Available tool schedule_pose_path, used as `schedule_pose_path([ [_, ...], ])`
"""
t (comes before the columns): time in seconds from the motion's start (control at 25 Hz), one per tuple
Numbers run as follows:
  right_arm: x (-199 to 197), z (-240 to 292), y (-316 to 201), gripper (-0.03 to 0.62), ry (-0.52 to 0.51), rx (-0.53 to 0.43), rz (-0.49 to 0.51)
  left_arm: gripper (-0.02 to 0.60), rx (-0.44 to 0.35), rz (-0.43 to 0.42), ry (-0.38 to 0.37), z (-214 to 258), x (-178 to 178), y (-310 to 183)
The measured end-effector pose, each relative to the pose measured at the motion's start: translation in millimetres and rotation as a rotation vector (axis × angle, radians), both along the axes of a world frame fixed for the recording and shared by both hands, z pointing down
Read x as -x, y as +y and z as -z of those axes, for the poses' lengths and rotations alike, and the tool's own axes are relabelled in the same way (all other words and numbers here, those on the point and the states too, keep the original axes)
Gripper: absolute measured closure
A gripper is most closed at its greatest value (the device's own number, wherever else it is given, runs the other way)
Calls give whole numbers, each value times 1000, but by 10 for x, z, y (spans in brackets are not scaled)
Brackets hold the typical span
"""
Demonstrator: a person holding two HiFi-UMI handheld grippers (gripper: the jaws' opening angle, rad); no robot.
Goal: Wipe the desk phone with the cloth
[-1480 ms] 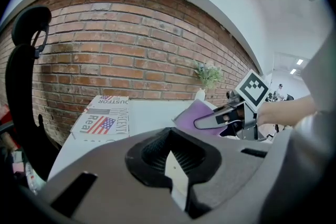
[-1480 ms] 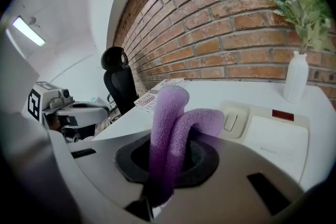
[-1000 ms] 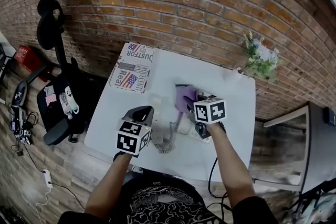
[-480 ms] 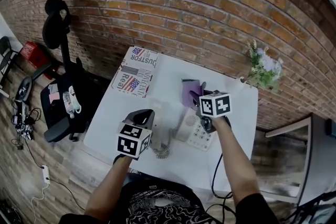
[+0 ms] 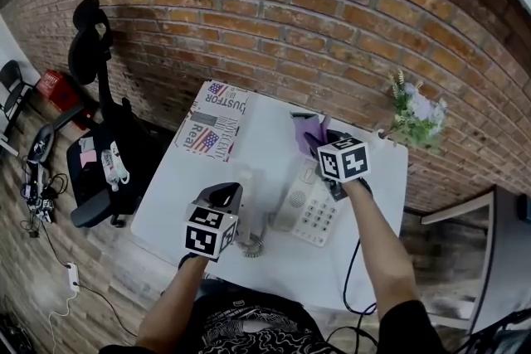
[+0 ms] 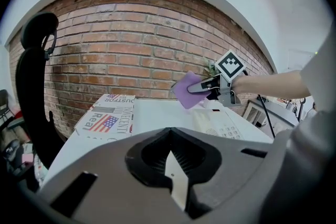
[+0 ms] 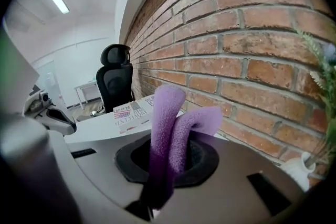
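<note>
The purple cloth (image 5: 309,131) is held pinched in the right gripper (image 5: 316,142) above the far edge of the bench (image 5: 264,133), just behind the desk phone (image 5: 309,210), while the left gripper (image 5: 224,195), jaws drawn together, is held by the near edge.

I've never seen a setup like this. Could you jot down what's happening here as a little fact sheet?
Setting: white table against a brick wall
Worker: a person with a handheld gripper in each hand
Right gripper: fingers shut on a purple cloth, raised near the far end of the desk phone
Cloth contact: not touching the phone
Left gripper: fingers together, apparently empty, left of the phone
Also on table: printed box, plant
Beside table: black office chair
</note>
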State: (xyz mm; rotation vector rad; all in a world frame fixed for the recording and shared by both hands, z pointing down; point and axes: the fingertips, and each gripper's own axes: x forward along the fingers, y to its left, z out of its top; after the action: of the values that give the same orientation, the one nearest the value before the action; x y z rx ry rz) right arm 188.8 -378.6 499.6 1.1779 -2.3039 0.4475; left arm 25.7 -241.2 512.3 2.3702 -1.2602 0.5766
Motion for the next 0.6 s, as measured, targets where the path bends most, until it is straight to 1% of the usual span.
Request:
schedule_pose_path([
  [0.08,-26,-102,25,546,43,18,29,575,0,4,-3,5,-18,4],
  [0.16,-46,-198,77,546,57,40,48,575,-1,7,-6,9,-30,6],
  [0.32,-130,-287,160,546,47,60,43,575,-2,4,-11,3,-80,4],
  [0.6,-388,-350,312,546,41,86,29,575,-4,-35,-11,1,-330,29],
])
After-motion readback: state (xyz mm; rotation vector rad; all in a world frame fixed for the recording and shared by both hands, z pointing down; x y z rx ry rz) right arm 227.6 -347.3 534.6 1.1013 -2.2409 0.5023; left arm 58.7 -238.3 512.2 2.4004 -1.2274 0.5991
